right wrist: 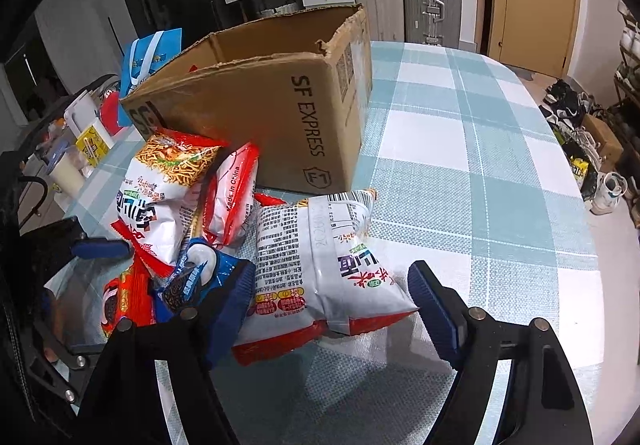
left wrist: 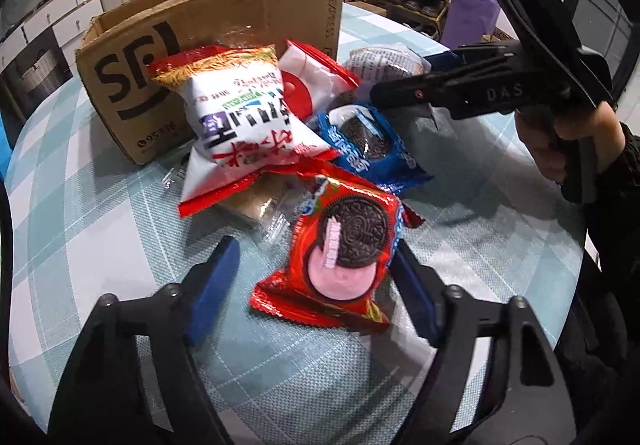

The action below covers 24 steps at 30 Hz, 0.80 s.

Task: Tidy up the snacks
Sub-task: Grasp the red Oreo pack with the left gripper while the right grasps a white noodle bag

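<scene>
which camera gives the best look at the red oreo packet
The left wrist view. The red Oreo packet lies face up between that gripper's fingers, its cookie picture fully visible. The right wrist view catches only a red sliver at the pile's left edge, behind a blue finger.

Left wrist view: mounted behind the left gripper (left wrist: 316, 277), angled steeply down, close over the heap of snack packets (left wrist: 256, 125) on the blue-and-white checked tablecloth (left wrist: 100, 229). Right wrist view: same downward tilt, equally close, from the heap's opposite side. Shared: the heap, the tablecloth (right wrist: 480, 173), the open brown cardboard box (left wrist: 224, 25) (right wrist: 280, 101).
</scene>
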Motion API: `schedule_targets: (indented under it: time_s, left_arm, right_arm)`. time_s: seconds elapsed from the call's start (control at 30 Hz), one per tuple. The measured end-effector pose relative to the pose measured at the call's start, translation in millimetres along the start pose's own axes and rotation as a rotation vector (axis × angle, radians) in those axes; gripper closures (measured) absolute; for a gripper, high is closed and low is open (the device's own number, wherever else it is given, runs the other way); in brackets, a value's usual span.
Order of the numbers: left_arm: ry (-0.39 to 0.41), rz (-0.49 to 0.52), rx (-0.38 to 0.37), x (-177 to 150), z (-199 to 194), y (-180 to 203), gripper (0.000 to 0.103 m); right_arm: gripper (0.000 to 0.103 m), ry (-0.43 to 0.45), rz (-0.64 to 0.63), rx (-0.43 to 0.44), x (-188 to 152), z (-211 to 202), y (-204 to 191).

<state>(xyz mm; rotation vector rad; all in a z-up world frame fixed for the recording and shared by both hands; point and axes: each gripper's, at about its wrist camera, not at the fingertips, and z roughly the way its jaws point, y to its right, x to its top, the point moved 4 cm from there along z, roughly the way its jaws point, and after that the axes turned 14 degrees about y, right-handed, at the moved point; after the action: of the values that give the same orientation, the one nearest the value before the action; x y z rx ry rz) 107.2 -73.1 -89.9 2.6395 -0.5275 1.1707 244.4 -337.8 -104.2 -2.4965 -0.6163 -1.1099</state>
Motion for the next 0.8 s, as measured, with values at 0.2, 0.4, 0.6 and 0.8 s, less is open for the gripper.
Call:
schedule_targets:
  time_s: [0.2,0.4,0.6,0.8]
  left_arm:
    - [0.010,0.027,-0.011,2.4,-2.0,5.3,0.052]
    - [0.040,-0.012,-0.043,8.4,-11.2,0.7,0.060]
    - [0.068,-0.020,-0.049,14.2,-18.1,-3.2,0.061]
    - [0.092,-0.063,-0.059,17.1,-26.6,-10.2,0.061]
  right_arm:
    - [0.023,-0.005,0.007,0.001,0.0,1.9,1.2]
    - [0.022,0.000,0.016,0.002,0.3,1.1,4.0]
    - [0.021,0.003,0.011,-0.007,-0.3,0.8,3.7]
    - [0.021,0.014,0.018,-0.007,0.3,-0.1,3.9]
